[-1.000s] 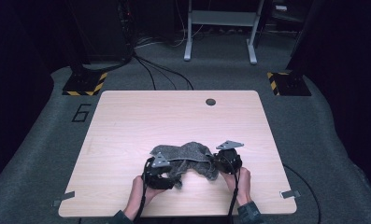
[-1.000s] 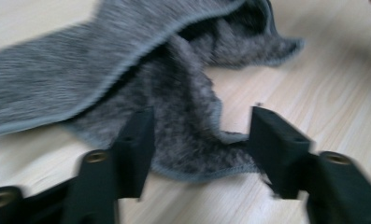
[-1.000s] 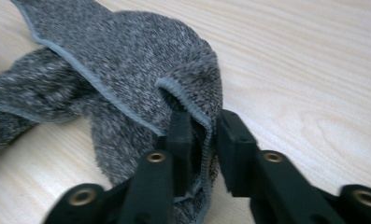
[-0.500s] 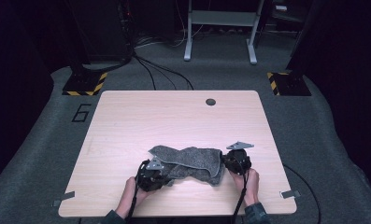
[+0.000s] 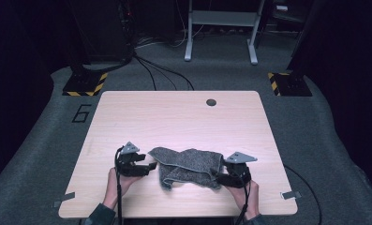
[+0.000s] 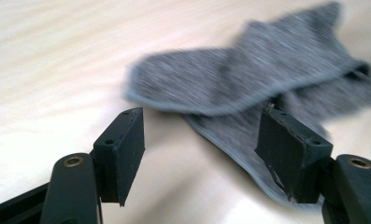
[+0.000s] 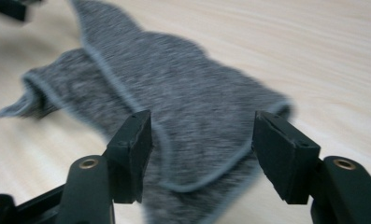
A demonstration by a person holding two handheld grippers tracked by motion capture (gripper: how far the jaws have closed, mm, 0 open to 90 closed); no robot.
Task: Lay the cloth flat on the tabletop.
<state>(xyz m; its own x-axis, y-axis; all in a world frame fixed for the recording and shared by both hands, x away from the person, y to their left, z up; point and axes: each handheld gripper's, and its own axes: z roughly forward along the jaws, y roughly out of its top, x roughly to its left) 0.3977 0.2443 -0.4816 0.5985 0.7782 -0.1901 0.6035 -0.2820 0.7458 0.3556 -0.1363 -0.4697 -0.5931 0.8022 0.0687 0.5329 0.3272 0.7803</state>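
A grey cloth (image 5: 187,165) is seen lying folded and crumpled on the wooden table (image 5: 174,117), in the lower middle of the high view. The left gripper (image 5: 148,166) is held at the left edge of the cloth, and the right gripper (image 5: 217,174) at its right edge. In the left gripper view, the jaws are spread wide apart and nothing is held between them. In the right gripper view, the jaws are also parted, with the cloth (image 7: 183,116) lying below them, not pinched.
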